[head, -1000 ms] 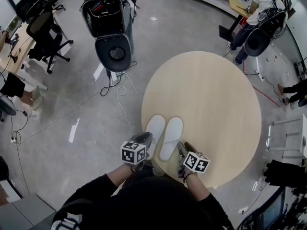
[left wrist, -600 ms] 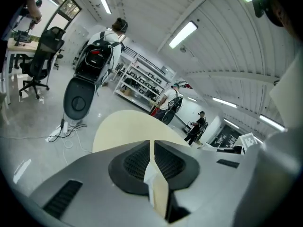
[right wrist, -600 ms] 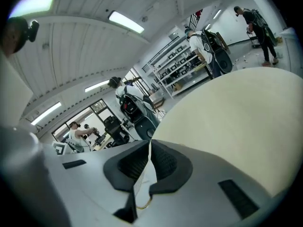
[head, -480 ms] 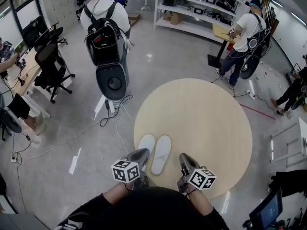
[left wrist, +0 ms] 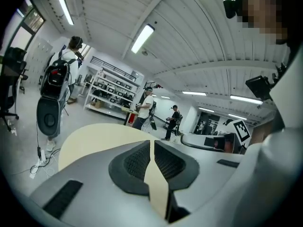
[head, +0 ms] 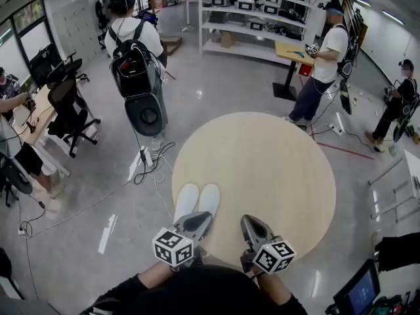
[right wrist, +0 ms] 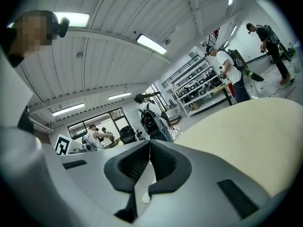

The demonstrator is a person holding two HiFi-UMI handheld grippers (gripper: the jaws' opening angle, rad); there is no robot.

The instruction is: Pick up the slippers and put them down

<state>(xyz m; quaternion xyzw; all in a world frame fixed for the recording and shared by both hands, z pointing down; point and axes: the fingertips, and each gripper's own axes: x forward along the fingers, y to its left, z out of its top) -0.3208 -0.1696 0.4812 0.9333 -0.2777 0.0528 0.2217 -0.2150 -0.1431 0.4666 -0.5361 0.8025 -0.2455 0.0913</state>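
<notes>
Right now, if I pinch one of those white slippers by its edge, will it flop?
Probably floppy: the white slippers look thin and flat, so a pinched edge would likely sag. Likely light for their size. They lie flat on the round table, so a push should slide them, not tip them.

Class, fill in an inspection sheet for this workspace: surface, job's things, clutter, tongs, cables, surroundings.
Surface: round wooden table, bare apart from the slippers.
Job's things: two white slippers, side by side at the table's near left edge.
Clutter: nothing seen.
Grippers: left tongs shut, empty; right tongs shut, empty.
Cables: loose cables left of the table.
Surroundings: shelving, office chair, person with a backpack.
</notes>
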